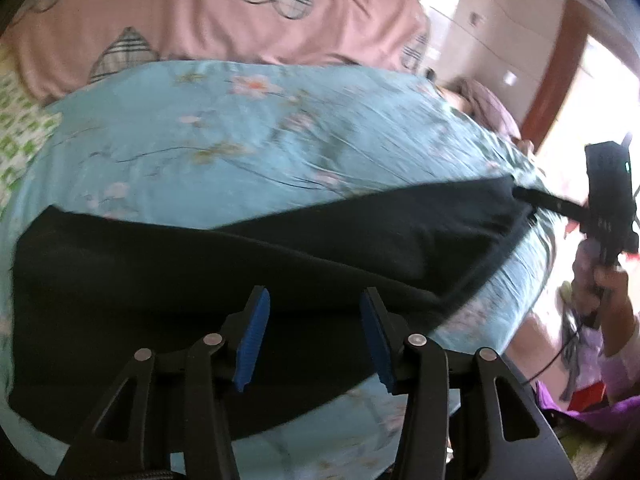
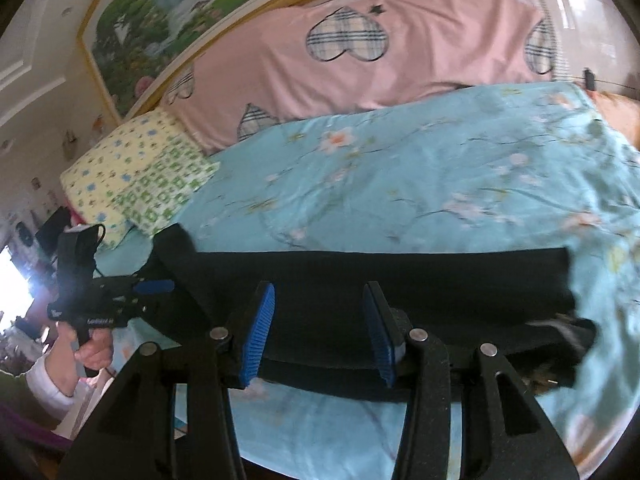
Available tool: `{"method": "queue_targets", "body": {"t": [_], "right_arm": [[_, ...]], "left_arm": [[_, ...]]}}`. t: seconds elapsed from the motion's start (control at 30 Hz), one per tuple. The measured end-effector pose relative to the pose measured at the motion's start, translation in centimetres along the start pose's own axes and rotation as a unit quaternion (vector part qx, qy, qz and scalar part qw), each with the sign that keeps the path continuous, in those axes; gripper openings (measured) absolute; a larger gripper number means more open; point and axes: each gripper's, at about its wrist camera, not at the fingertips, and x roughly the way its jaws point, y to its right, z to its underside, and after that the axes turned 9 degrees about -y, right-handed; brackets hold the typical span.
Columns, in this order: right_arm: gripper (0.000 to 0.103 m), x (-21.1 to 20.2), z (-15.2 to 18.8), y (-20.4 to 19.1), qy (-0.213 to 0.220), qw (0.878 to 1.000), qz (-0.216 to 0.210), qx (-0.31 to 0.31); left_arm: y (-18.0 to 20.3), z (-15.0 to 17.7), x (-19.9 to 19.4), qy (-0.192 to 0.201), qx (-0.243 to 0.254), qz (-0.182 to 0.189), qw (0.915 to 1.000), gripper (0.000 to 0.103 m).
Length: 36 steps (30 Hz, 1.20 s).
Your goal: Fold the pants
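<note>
Pants (image 1: 240, 272) — black, lying in a long band across the near edge of the bed (image 1: 224, 140), on its pale blue flowered sheet. Left tongs (image 1: 314, 332) stand spread above the dark cloth, blue pads (image 1: 252, 344) apart and gripping nothing. Right tongs (image 2: 320, 332) are likewise spread over the middle of the band. In the right wrist view one end of the pants turns upward beside the other gripper. A pink quilt (image 2: 360, 52) with checked hearts lies behind — two patterned pillows (image 2: 136, 184) at the head.
</note>
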Motion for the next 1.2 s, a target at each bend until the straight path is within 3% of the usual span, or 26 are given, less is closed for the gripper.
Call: {"method": "queue_targets", "body": {"t": [0.37, 0.87, 0.93, 1.2], "right_arm": [[0.048, 6.8, -2.0, -5.8, -0.057, 0.995, -0.071, -0.042], [0.048, 13.6, -4.4, -11.3, -0.116, 0.982, -0.121, -0.087], [0.048, 14.7, -4.5, -12.0, -0.129, 0.979, -0.128, -0.091], [0.048, 18.1, -4.7, -13.4, -0.175, 0.968, -0.141, -0.107]], "left_arm": [[-9.5, -0.7, -4.5, 0.03, -0.073, -0.041, 0.996, 0.057], [-18.2, -2.6, -5.3, 0.015, -0.119, -0.08, 0.9896, 0.068], [-19.6, -3.8, -4.9, 0.003, -0.115, -0.071, 0.9909, 0.074], [-24.7, -7.5, 0.5, -0.102, -0.105, -0.019, 0.9891, 0.076]]}}
